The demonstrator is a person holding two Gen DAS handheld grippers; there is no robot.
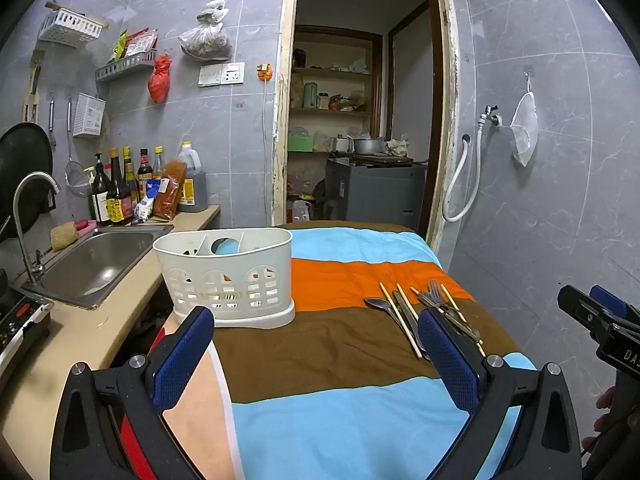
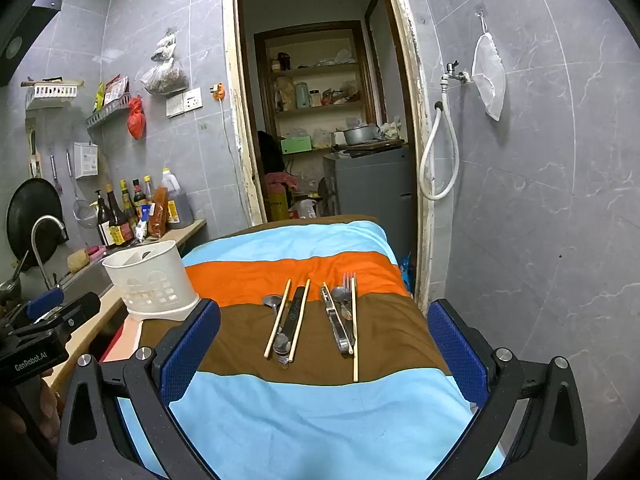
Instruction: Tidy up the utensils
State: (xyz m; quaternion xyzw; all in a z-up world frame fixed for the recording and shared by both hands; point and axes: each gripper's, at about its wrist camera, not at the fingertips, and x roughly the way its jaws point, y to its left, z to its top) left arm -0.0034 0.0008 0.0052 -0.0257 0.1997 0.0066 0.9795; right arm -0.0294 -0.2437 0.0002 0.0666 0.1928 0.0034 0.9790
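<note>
Nothing sorted yet: utensils (image 2: 312,316) (chopsticks, spoons, fork) lie loose on the brown stripe of the cloth (image 2: 320,420), well right of the caddy (image 1: 228,276). Left gripper (image 1: 316,336) and right gripper (image 2: 324,336) both wide, empty. Next, likely: right gripper down over one chopstick, close on it, carry to caddy. Kitchen; sink (image 1: 96,264) left of caddy, doorway behind.

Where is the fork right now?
In the right wrist view, the fork lies on the striped cloth, far right in the utensil row, beside a spoon and a chopstick.
</note>
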